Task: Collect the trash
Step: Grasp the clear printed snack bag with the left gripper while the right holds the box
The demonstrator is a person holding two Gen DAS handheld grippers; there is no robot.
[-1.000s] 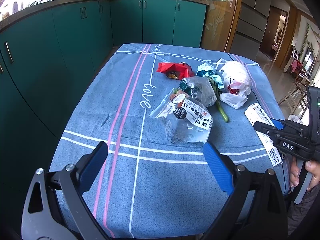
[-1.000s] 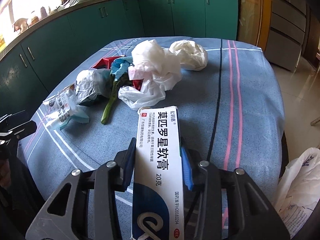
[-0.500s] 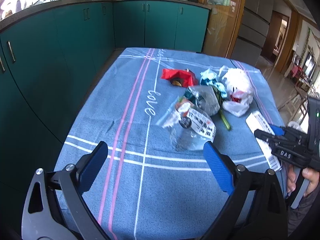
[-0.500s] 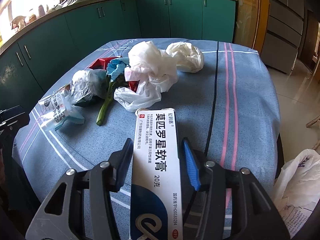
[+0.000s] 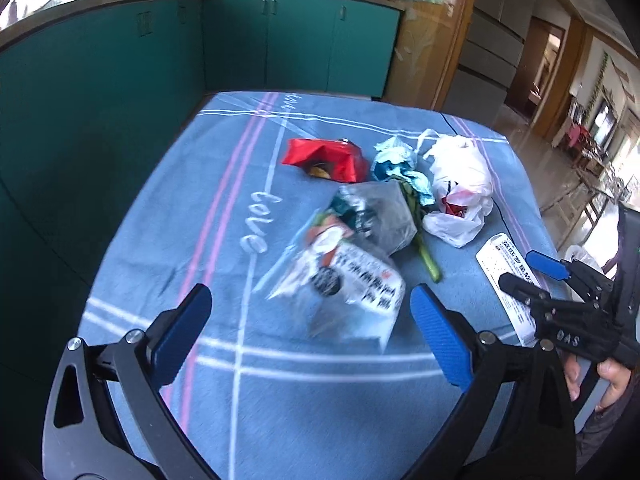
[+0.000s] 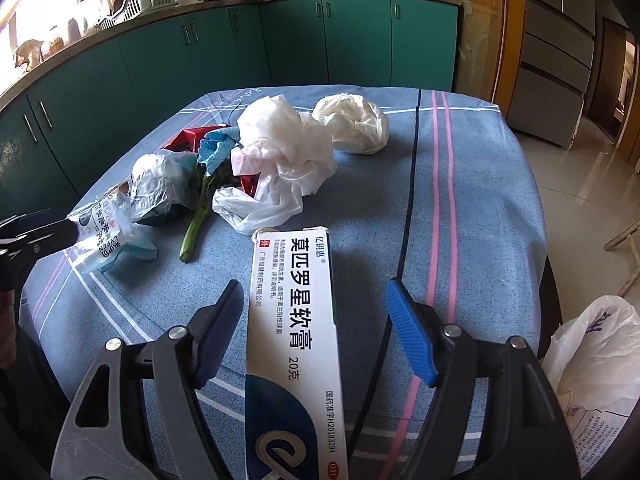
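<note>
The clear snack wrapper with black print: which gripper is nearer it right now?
Left. The left gripper stands open just short of the snack wrapper, which lies ahead between its fingers. The right gripper, its jaws just opened around the medicine box, sits off to the wrapper's right.

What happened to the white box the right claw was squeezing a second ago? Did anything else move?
The right gripper has just been opening its jaws, so the white medicine box is let go; it still lies between them on the blue tablecloth. The left gripper, jaws wide open as before, came closer to the clear printed wrapper. The rest of the trash stayed put.
</note>
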